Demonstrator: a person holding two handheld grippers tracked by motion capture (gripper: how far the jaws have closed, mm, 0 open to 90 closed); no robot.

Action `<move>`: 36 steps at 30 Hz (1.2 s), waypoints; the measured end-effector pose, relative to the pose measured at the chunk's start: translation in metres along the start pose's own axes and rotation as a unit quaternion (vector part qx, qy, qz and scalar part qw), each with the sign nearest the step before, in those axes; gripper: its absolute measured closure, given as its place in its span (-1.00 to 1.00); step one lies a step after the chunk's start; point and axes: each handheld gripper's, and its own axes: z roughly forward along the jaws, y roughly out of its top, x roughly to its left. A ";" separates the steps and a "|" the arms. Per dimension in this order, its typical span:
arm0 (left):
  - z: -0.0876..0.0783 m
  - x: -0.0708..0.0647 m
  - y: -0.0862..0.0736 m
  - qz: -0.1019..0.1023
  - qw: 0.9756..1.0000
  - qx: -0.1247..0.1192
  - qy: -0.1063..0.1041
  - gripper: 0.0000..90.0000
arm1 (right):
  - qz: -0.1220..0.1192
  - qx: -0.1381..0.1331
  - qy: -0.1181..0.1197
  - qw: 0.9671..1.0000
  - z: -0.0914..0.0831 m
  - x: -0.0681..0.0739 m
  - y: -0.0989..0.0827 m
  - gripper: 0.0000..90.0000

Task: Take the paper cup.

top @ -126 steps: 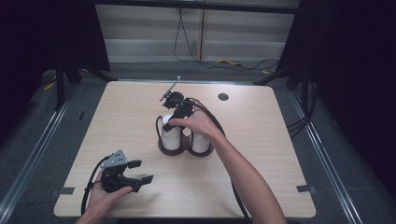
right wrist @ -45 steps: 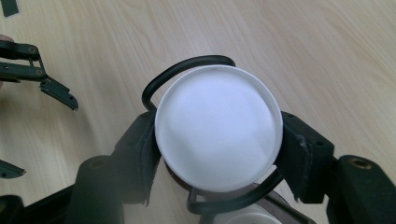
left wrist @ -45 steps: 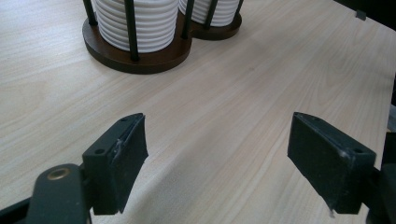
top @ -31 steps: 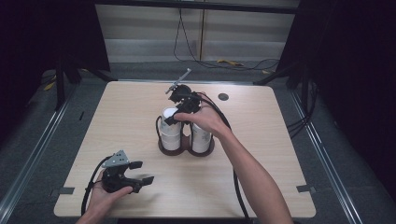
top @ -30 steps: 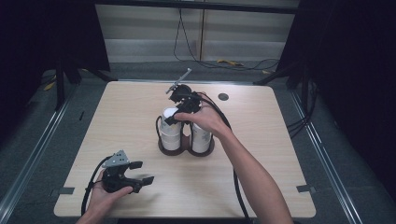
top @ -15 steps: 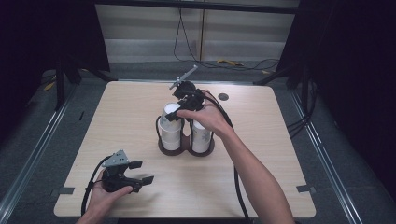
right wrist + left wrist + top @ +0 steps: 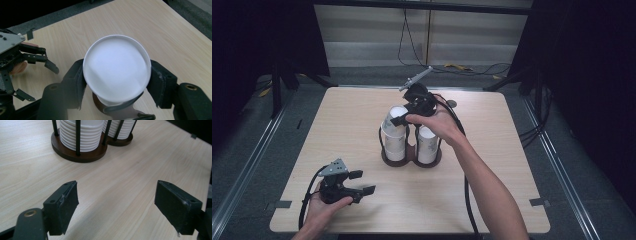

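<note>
The left gripper rests low on the pale wooden surface, near the person's edge and well to the left of the dark round-based wire cup holder. Its jaws stand wide apart with nothing between them, so it looks parked out of the way while the other hand works. In the left gripper view the holder's brown base and its black upright rods sit ahead, with ribbed white paper cups stacked inside.

The holder has two bays side by side. The left bay carries the taller stack, the right bay a shorter one.

Just above the left stack, the right gripper is clamped on the top white paper cup, upside down and tilted, apparently raised out of the nest below. In the right gripper view its jaws press the cup's sides just below the flat bottom. Gripping there, across the narrow closed end, probably gives a firm hold without crushing the rim, and lets the cup slide straight up between the rods.
</note>
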 end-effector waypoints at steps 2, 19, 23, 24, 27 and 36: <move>-0.003 0.000 0.000 0.001 1.000 -0.007 0.010 -0.58 | -0.006 -0.004 -0.001 1.000 -0.001 0.001 0.000 -0.15; -0.003 -0.007 0.018 0.019 0.999 -0.029 0.018 -0.56 | 0.009 -0.056 -0.004 0.998 -0.020 0.004 -0.017 -0.15; 0.000 -0.007 0.023 0.017 0.999 -0.028 0.008 -0.62 | 0.009 -0.067 -0.005 0.998 -0.026 0.007 -0.020 -0.15; 0.001 -0.008 0.025 0.025 0.999 -0.025 0.009 -0.59 | 0.009 -0.070 -0.005 0.997 -0.028 0.008 -0.020 -0.15; 0.002 -0.010 0.032 0.034 0.999 -0.032 0.008 -0.57 | 0.010 -0.080 -0.003 0.997 -0.032 0.010 -0.024 -0.15; 0.012 -0.018 0.054 0.048 0.998 -0.047 -0.004 -0.59 | 0.008 -0.098 0.007 0.995 -0.040 0.022 -0.038 -0.15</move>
